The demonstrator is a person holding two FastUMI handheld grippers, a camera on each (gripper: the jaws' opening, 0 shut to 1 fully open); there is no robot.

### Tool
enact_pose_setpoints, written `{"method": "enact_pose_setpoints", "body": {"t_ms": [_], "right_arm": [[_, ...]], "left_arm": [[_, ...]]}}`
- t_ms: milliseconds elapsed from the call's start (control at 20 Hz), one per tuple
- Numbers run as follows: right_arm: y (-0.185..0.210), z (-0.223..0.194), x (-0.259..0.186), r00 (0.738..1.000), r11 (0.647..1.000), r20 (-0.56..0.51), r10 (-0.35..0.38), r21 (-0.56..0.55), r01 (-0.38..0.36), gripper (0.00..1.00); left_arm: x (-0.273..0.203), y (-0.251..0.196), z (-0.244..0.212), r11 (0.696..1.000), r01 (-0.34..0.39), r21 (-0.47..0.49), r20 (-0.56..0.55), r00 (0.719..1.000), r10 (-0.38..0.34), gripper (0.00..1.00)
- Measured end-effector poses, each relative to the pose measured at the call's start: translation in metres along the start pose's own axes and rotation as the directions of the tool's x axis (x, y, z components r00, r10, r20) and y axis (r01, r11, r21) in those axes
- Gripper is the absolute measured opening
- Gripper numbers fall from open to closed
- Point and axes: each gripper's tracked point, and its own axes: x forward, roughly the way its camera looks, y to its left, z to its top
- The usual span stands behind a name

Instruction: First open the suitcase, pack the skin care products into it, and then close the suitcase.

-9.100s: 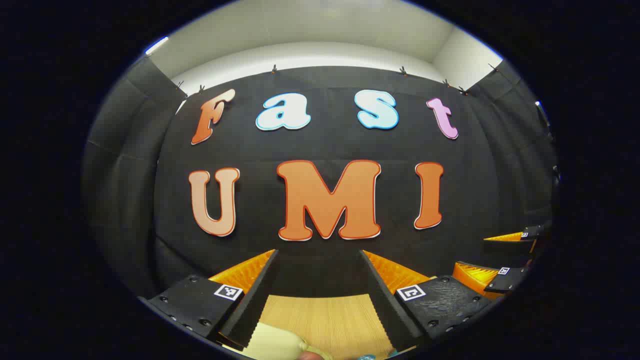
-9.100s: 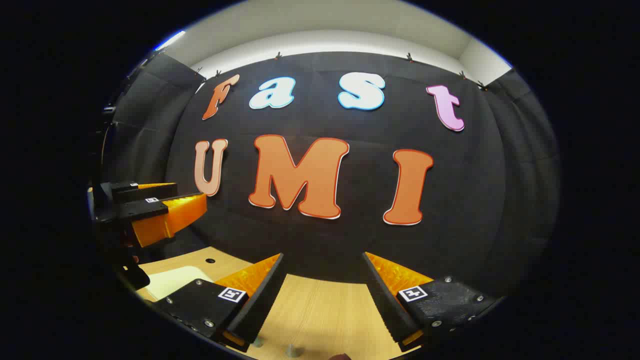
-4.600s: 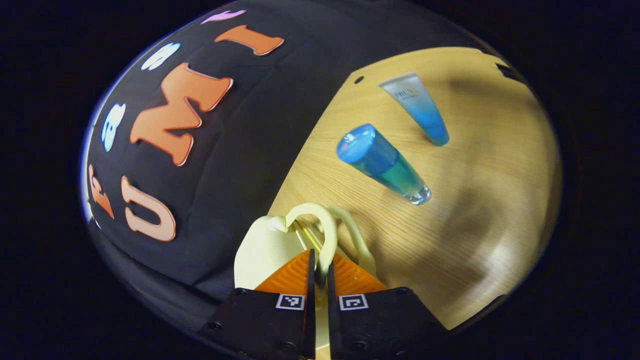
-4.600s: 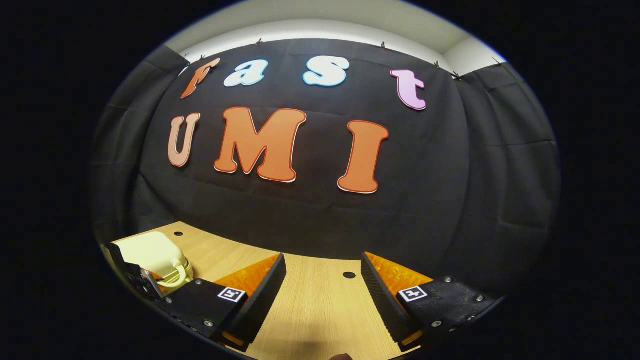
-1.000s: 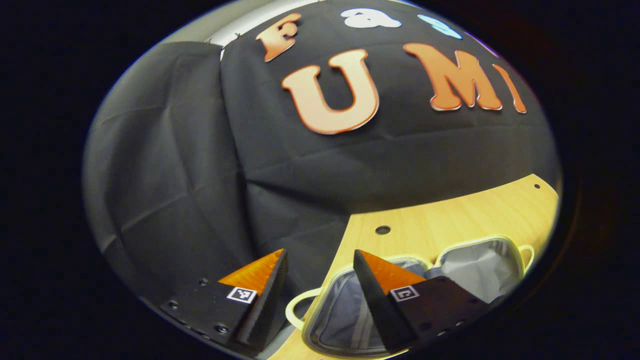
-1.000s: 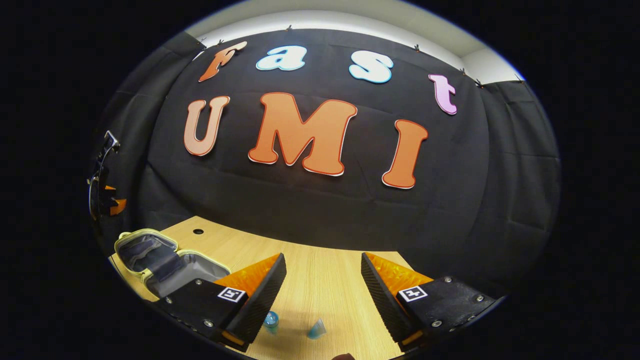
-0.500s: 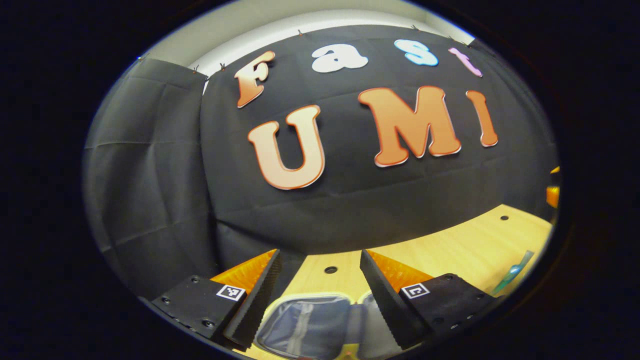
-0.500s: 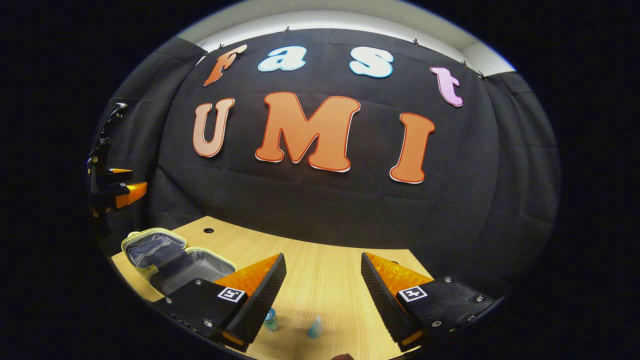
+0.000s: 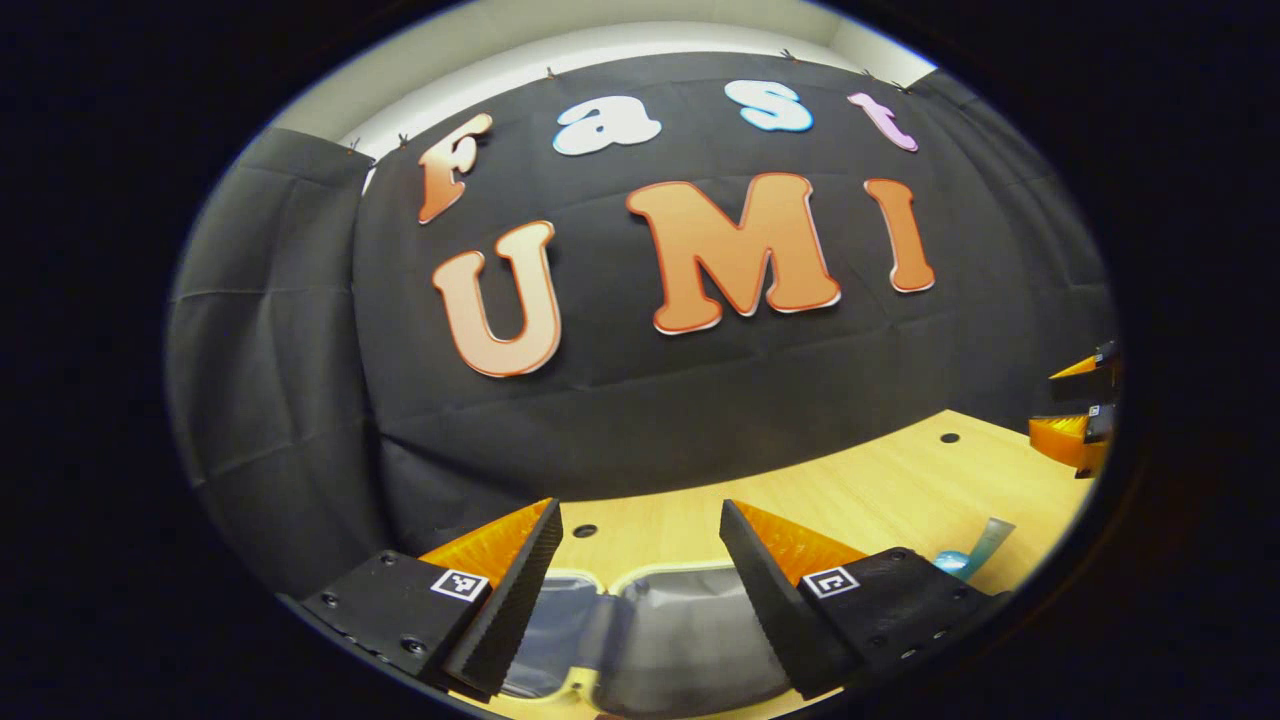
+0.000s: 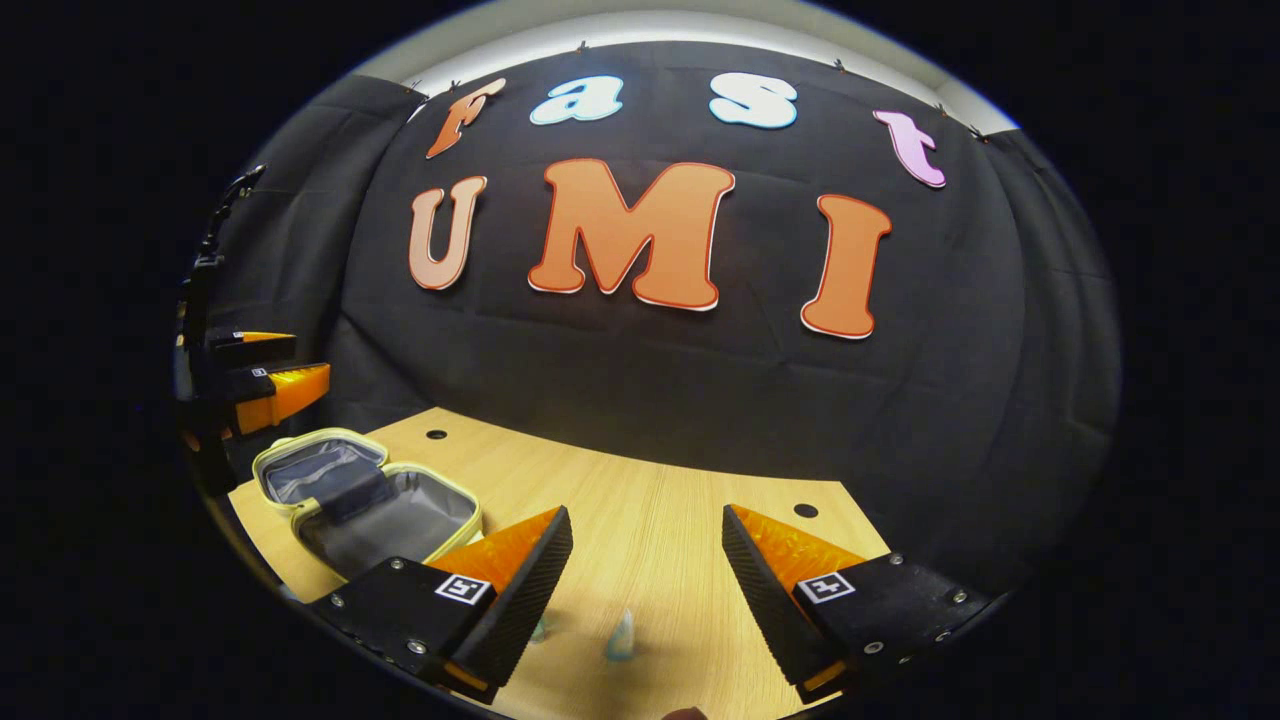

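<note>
A pale yellow suitcase lies open on the wooden table, both halves showing grey lining. In the left gripper view, the suitcase sits just below my left gripper, which is open and holds nothing. A blue tube and a blue bottle are on the table at the right. My right gripper is open above the table, with the tube and the bottle low between its fingers. The left gripper hovers open above the suitcase's far side.
The black cloth wall runs close behind the table's far edge. Small round holes dot the tabletop. The right gripper shows at the right edge of the left gripper view. Bare wood lies between the suitcase and the products.
The left gripper, earlier shut on the suitcase's handle, now stands open over the opened suitcase and has swung rightward. The right gripper has tipped down slightly, showing more table.
</note>
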Motion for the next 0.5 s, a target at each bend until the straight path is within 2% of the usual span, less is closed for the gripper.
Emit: {"method": "enact_pose_setpoints", "body": {"t_ms": [200,500], "right_arm": [[-0.008,-0.014,-0.001,0.999,1.0,-0.03,0.025,0.001,-0.025,0.96],[-0.017,-0.034,-0.006,0.993,0.996,-0.073,0.091,-0.014,-0.092,0.96]], "left_arm": [[-0.007,-0.064,-0.029,0.997,0.081,-0.001,-0.045,0.996,-0.081,0.98],[-0.017,-0.155,-0.072,0.979,0.203,0.011,-0.121,0.972,-0.2,0.99]]}}
